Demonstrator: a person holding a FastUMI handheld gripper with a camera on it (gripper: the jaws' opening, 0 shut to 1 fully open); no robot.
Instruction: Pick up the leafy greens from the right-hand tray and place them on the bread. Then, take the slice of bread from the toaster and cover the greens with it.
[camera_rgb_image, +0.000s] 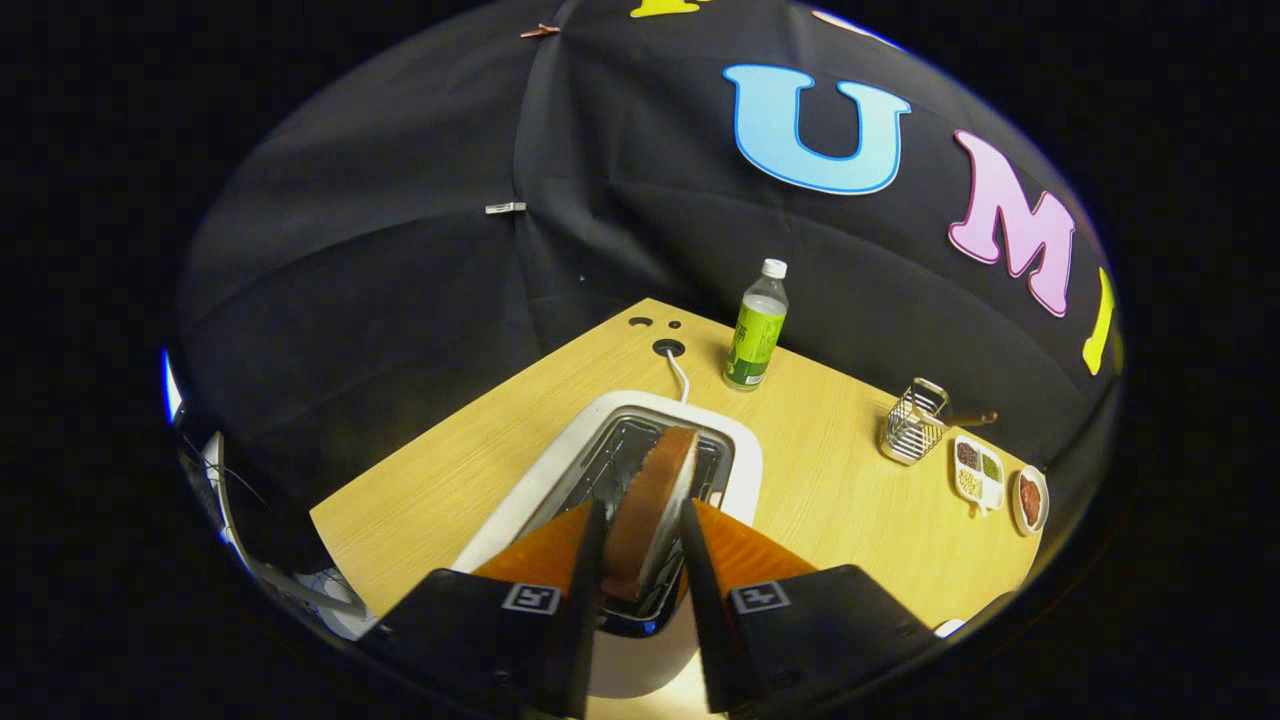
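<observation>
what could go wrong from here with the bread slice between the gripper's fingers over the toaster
1. The bread slice stands on edge between the fingers of the gripper, right above the toaster slot. Whether both fingers press it is unclear; a loose hold could drop it back in.
2. Lifted at a tilt, the slice may catch on the slot's metal rim.
3. The toaster's white cord runs back toward the green bottle; dragging the toaster could tug it and tip the bottle.

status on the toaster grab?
Gripper fingers either side of bread slice, contact unclear. Slice standing in toaster slot. Nothing in the way.
</observation>
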